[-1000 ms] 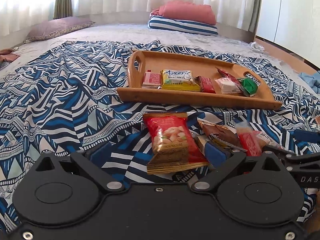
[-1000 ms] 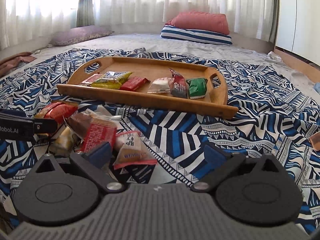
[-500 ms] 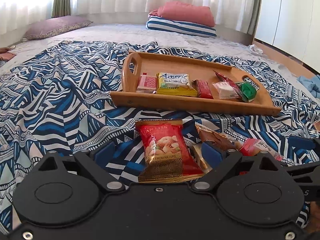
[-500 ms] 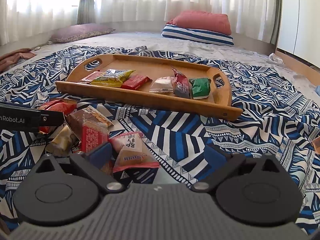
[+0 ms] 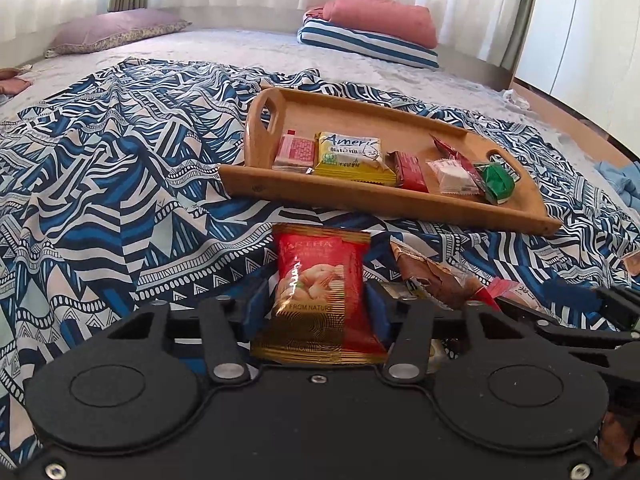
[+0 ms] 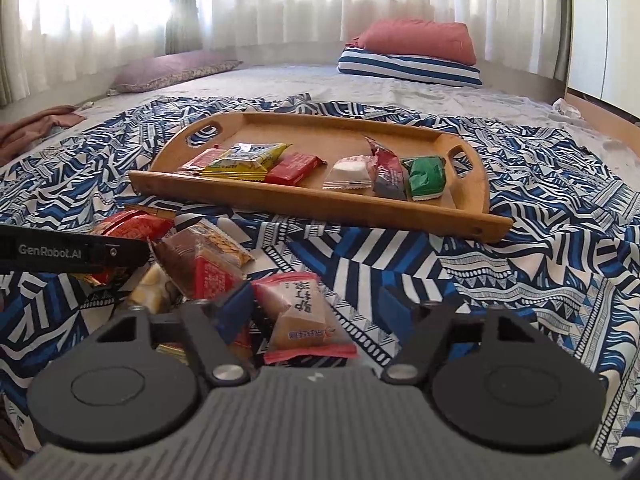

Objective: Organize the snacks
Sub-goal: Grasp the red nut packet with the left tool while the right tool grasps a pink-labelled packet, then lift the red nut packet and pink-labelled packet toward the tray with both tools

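A red nut packet [image 5: 320, 280] lies on the patterned cloth, and my left gripper [image 5: 318, 306] is closing on it, its blue pads pressing both sides. In the right wrist view a pink-and-white packet [image 6: 302, 316] sits between the closing jaws of my right gripper [image 6: 320, 304]. The left pad is beside it and the right pad stands apart. A wooden tray [image 5: 380, 200] [image 6: 320, 210] behind holds several snacks, among them a yellow packet [image 5: 348, 156] and a green one [image 6: 426, 178].
Loose snacks lie between the grippers: a brown packet [image 6: 192, 244], a small red one [image 6: 214, 276] and a pale one [image 6: 154, 294]. The left gripper's finger [image 6: 72, 250] reaches in from the left. Pillows [image 6: 412, 54] lie at the back, and a white cabinet [image 5: 592, 40] stands on the right.
The left jaws have come together from wide open onto the red nut packet. The right jaws have narrowed around the pink-and-white packet. Both hands stayed roughly in place.
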A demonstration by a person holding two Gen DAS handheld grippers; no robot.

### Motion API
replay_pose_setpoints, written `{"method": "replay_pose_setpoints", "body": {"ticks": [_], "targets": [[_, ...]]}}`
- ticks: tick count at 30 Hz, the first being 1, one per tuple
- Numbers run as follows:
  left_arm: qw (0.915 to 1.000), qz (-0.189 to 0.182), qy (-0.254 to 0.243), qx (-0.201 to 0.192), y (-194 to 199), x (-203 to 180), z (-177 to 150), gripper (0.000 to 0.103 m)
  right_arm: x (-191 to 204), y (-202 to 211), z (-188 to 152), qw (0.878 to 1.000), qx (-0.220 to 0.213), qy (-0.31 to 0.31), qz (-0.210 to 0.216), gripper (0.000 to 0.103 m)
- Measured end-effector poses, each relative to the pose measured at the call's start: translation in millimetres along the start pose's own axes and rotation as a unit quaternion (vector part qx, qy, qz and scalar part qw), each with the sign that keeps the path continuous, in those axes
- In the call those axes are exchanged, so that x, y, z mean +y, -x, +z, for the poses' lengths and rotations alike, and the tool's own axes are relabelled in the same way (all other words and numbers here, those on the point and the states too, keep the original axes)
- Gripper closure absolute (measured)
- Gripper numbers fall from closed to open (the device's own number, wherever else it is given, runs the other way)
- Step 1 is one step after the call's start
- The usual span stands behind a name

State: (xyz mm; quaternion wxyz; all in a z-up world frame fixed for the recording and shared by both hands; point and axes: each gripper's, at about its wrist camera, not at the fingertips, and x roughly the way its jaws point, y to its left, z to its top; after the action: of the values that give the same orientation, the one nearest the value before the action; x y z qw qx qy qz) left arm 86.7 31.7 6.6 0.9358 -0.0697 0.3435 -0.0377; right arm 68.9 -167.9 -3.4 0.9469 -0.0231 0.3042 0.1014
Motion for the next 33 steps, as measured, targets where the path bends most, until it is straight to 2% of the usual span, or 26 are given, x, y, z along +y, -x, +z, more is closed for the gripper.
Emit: {"method": "replay_pose_setpoints", "body": {"ticks": [4,10,23,33], "targets": [[1.0,-0.001,0.007,-0.001,3,-2,-1,0.058,8,-1,-3,1.0,0.003,0.011,0.008,0.052],[1.0,0.002,0.0,-0.005,7,-6,-2,0.059,15,2,-4,1.0,-0.002,0.026,0.001,0.065],[0.9999,0.008,0.0,-0.012,17,-7,0,0.06,11,12,1,1.0,-0.007,0.022,-0.018,0.071],[0.9997,0.01,-0.001,-0.021,25,-8,5,0.06,8,23,8,0.999,-0.022,0.02,-0.023,0.071]]}}
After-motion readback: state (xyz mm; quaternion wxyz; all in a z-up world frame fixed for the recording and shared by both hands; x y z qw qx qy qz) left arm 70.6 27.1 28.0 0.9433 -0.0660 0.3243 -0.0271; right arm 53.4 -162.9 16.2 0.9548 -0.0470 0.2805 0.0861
